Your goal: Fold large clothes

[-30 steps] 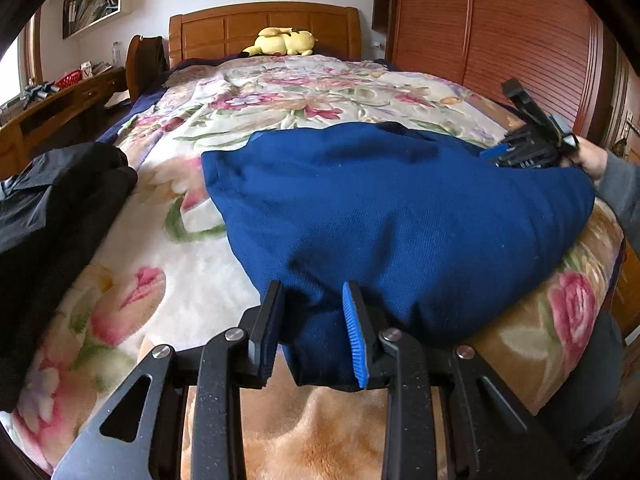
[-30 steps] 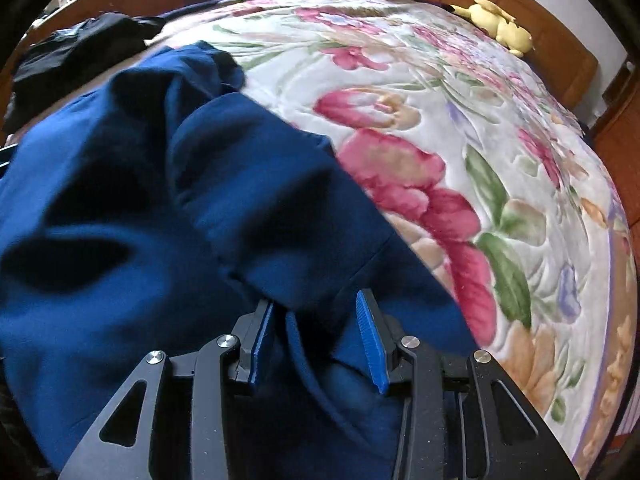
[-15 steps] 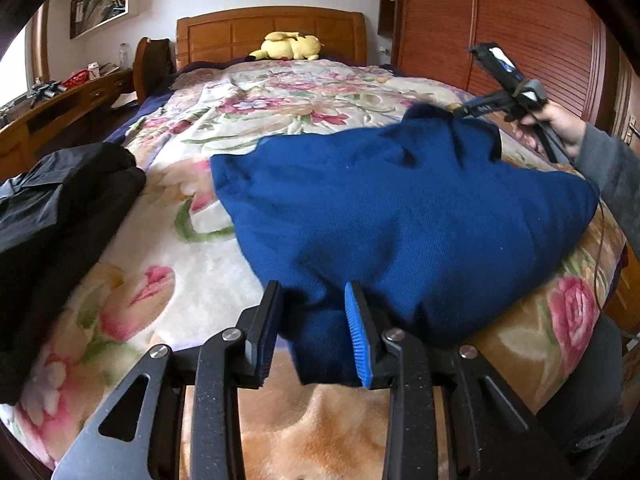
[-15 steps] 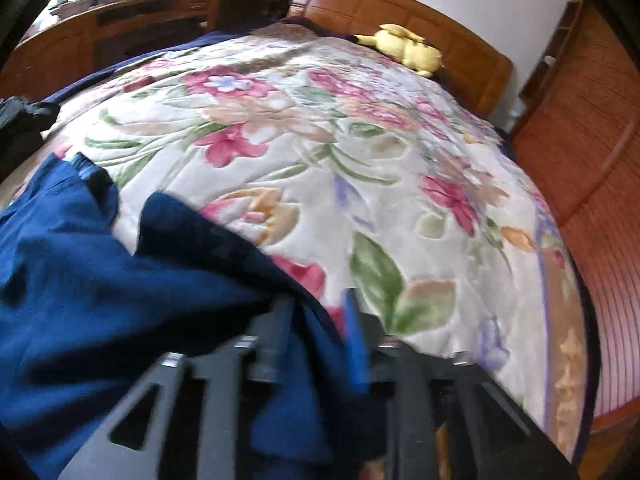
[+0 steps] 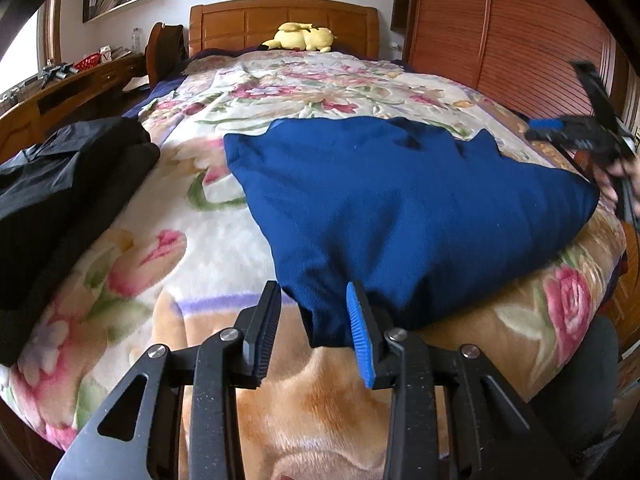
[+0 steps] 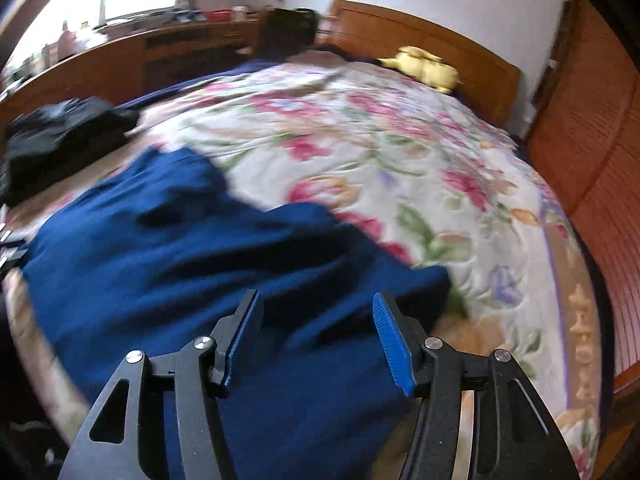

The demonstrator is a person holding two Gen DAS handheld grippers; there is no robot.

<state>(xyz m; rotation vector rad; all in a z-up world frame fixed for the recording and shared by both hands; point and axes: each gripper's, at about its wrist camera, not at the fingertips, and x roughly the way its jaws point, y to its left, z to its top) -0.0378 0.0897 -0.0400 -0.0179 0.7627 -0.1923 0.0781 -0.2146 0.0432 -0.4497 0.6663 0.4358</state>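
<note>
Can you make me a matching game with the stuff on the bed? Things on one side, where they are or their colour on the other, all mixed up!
Things:
1. blue garment
2. yellow plush toy
3. black clothes
4. right claw

Clues:
A. by the wooden headboard
B. open, nothing pinched in it
C. piled at the left edge of the bed
D. spread over the flowered blanket, its near corner between the left claw's pads

Pairs: 1-D, 2-A, 3-C, 4-B
</note>
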